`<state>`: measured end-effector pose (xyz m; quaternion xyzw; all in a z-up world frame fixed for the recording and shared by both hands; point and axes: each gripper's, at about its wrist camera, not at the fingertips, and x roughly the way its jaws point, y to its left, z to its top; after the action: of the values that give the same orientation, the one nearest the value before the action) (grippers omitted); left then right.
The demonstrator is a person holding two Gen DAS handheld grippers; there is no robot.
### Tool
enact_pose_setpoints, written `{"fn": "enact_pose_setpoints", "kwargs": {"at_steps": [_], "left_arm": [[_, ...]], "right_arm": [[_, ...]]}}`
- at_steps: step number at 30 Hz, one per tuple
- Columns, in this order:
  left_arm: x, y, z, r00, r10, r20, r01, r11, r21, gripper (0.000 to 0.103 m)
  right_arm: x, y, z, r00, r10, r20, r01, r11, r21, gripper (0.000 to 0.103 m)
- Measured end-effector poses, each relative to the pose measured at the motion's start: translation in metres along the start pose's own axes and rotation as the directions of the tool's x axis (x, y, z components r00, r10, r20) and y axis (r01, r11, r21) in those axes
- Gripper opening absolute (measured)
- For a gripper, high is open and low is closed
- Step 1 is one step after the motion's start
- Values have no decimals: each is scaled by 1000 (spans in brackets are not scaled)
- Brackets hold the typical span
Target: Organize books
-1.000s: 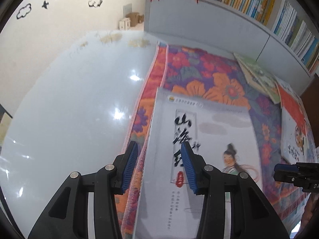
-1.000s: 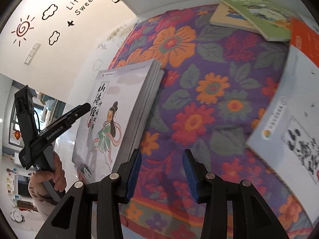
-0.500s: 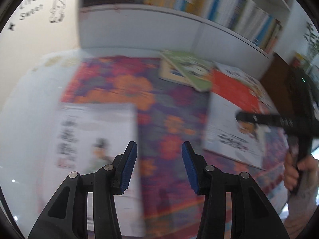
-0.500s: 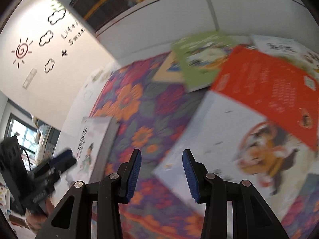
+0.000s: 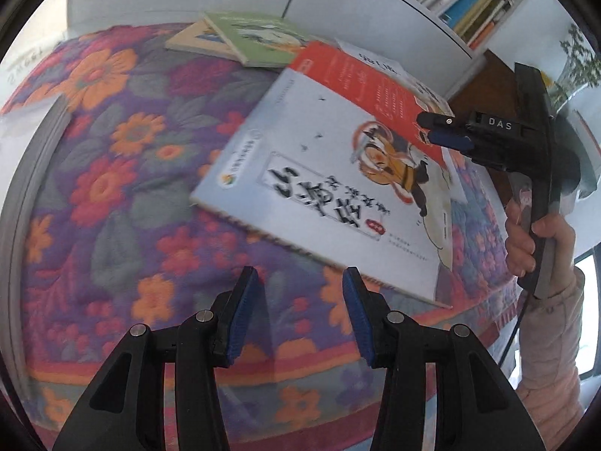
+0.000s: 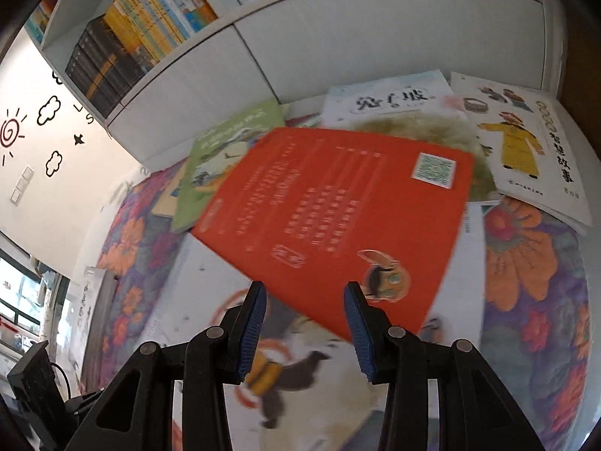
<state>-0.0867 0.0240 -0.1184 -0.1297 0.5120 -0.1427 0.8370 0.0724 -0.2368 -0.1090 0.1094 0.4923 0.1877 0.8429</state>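
Note:
Several books lie on a flowered cloth [image 5: 124, 173]. A white book with a monkey figure [image 5: 330, 184] lies at the right, partly under a red book [image 5: 360, 90]. My left gripper [image 5: 300, 315] is open and empty over the cloth, just short of the white book's near edge. My right gripper [image 6: 304, 323] is open and empty, hovering over the near corner of the red book [image 6: 338, 218]; it also shows in the left wrist view [image 5: 447, 131]. A green book [image 6: 225, 154] and two white picture books [image 6: 526, 150] lie beyond. A stacked white book's edge [image 5: 30, 158] sits at the left.
A white bookshelf [image 6: 300, 37] filled with upright books stands behind the table. A white wall with stickers [image 6: 37, 112] is at the left. A dark wooden piece [image 5: 484, 82] is at the right beyond the cloth.
Both grippers swung right, away from the white stacked book at the left, to the white and red books at the right. Both stayed open.

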Motion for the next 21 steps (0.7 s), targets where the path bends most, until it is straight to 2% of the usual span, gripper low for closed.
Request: {"fn": "enact_pose_setpoints", "kwargs": {"at_steps": [3,5,8,11,13,16,19,21], "left_arm": [[5,-11,6,1000,-9,-19,10,1000,20,44],[10,-17,8,1000,-2,-23,3,999,32,44],[14,-22,12,1000,13,-24,-12,999,45,46],[12,-17,15,1000,1,-25,0,999,40,46],[10,-12,14,1000,-14,-24,15,1000,28,46],[7,-3,14,999,-33,-20,33,999,7,46],[1,6,13,1000,-11,-20,11,1000,-8,46],[-6,10,10,998,54,-26,-55,999,-2,46]], "right_arm": [[9,-8,-3,999,9,-37,-10,1000,-6,42],[8,-6,-8,1000,20,-22,-21,999,-25,42],[9,1,-16,997,53,-55,-56,997,-57,44],[5,15,-27,998,-23,-51,17,991,-131,47],[7,19,-37,996,-42,-74,32,990,-134,54],[3,33,-56,994,-53,-95,35,982,-184,54],[2,47,-79,984,-36,-175,1,981,-194,56],[-4,63,-99,974,3,-226,-51,977,-206,57]]}}
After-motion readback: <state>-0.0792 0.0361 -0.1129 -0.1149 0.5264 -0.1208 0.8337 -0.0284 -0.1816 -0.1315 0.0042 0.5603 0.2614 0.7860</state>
